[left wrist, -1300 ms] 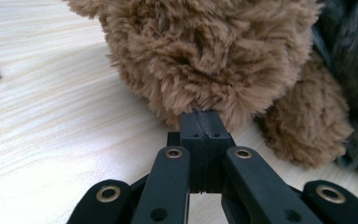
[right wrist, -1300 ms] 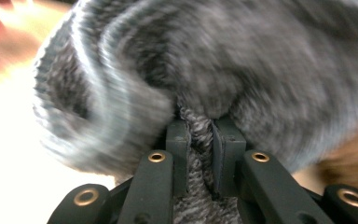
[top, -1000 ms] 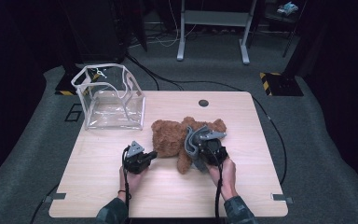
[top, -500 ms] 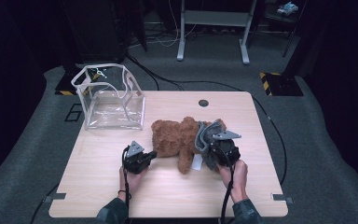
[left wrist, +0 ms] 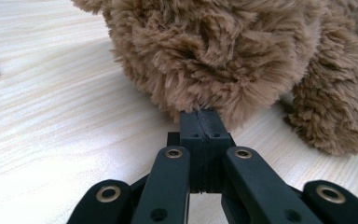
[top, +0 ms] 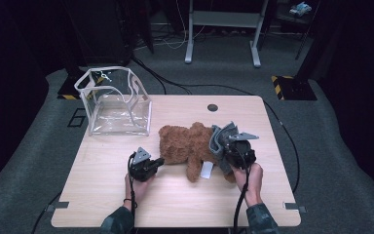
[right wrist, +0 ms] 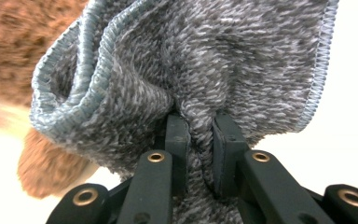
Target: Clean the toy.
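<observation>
High view: a brown teddy bear (top: 187, 146) is seen lying near the middle of the desk (top: 102, 204), a little toward the right edge, with a white tag (top: 206, 170) beside its leg. A grey knitted garment (top: 220, 139) with a blue-grey hem is bunched at the right side of the bear. This garment is held by the right gripper (top: 231, 146), and in the right gripper view the grey knit (right wrist: 242, 60) is pinched between the two black jaws, which are kept narrowly apart by the fabric. The left gripper (top: 157, 161) is placed just beside the left side of the bear. In the left gripper view its jaws are pressed fully together, and their tips (left wrist: 204, 114) are touching the brown fur (left wrist: 214, 46); whether any fur is caught between them cannot be told. A clear plastic bag (top: 113, 101) with white edging is standing open at the far left corner of the desk. A dark round hole (top: 212, 107) is seen near the far edge.
</observation>
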